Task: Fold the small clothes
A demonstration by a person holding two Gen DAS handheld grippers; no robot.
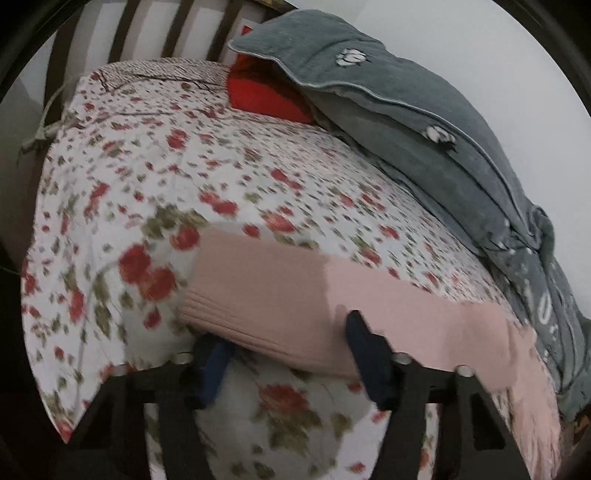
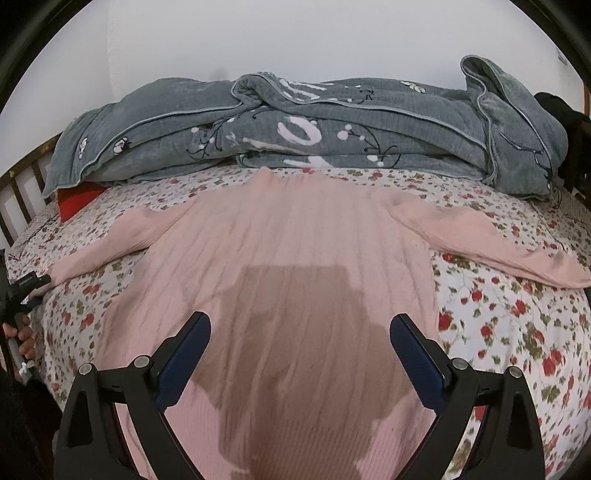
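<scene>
A pink ribbed sweater lies flat on the floral bedsheet, both sleeves spread out to the sides. My right gripper hovers open and empty over the sweater's lower body. In the left wrist view my left gripper is open at the cuff of the left sleeve; one finger shows below the cuff and the other over it. The jaws straddle the cuff without closing. The left gripper also shows at the far left of the right wrist view.
A bunched grey blanket lies along the far side of the bed against the white wall. A red cushion sits partly under it. A slatted wooden bed frame stands at the left end. The sheet edge drops off near the left gripper.
</scene>
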